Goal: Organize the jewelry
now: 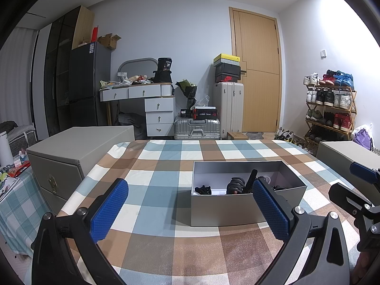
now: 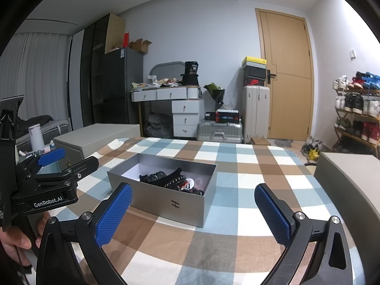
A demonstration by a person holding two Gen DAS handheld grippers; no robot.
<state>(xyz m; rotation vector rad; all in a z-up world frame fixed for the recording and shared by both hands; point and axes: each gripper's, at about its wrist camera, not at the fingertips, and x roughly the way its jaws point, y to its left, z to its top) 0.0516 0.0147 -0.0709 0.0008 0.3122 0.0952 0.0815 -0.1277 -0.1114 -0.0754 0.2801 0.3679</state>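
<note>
Right, both grippers wide apart and empty: left gripper (image 1: pixel 190 211), right gripper (image 2: pixel 193 213), hovering at the near edge of the checkered table (image 2: pixel 237 249). Grey box (image 2: pixel 166 204) sits mid-table, hair clips and beads (image 2: pixel 175 180) piled inside. Nothing else loose; sorting looks barely begun or nearly done.

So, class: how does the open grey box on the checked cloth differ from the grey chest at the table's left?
The open grey box has no lid and shows dark hair accessories; the grey chest is closed. The box is smaller and lower, the chest bulkier with a metal latch. Both are grey and rectangular.
</note>
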